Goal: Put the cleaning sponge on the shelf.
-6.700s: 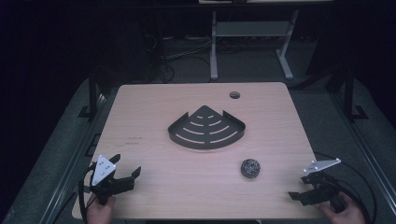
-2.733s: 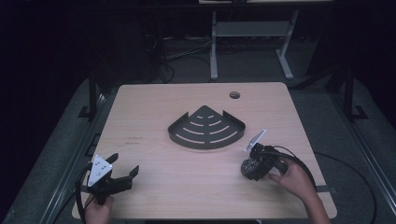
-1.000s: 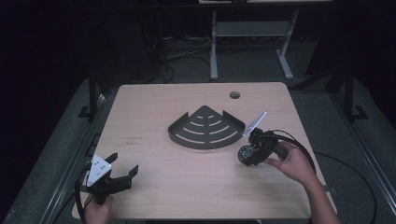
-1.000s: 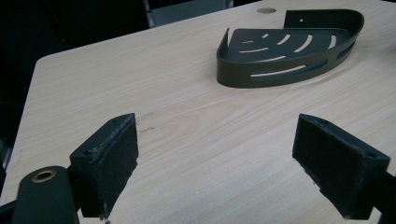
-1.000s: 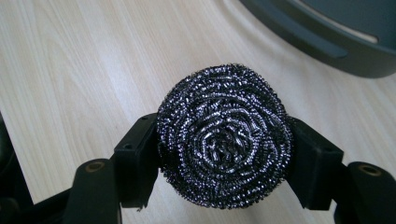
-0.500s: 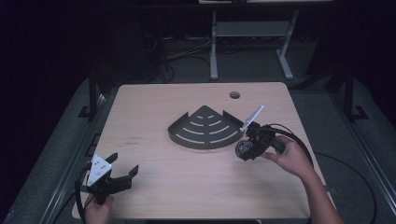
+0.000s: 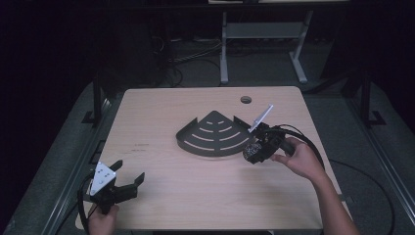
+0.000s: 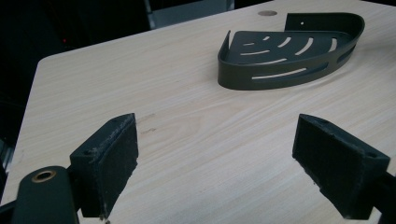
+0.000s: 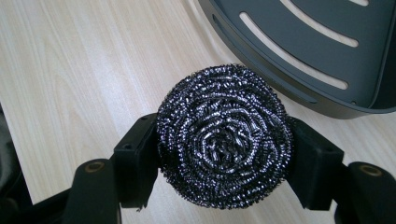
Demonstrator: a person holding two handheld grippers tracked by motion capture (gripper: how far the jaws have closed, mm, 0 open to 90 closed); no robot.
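Here is the light wooden tabletop (image 7: 161, 122), wide and pale, with a small round cable hole (image 7: 245, 100) near its far edge, toward the right corner. Sitting around the middle, a touch toward the far side, is the dark grey quarter-round corner shelf (image 7: 215, 139), a slotted metal tray with a low rim; its curved front faces the near edge and its pointed corner faces the far edge. From the left gripper view the same shelf (image 8: 289, 49) sits well beyond the jaws, flat on the wood.

Down at the near left corner, the left hand-held gripper (image 7: 128, 182) hangs just over the wood, held by a hand at the near edge, its jaws spread wide with bare tabletop between the black pads (image 8: 112, 163).

Over on the right side, the right hand-held gripper (image 7: 253, 152) is just beside the shelf's right end, its grey plate pointing toward the far edge. Its jaws are pinching the steel wool scouring ball (image 9: 224, 140), one pad pressed into each side of it. In the high view that ball (image 7: 252, 152) is just off the shelf's curved rim, outside the tray; whether it is clear of the wood I cannot tell.
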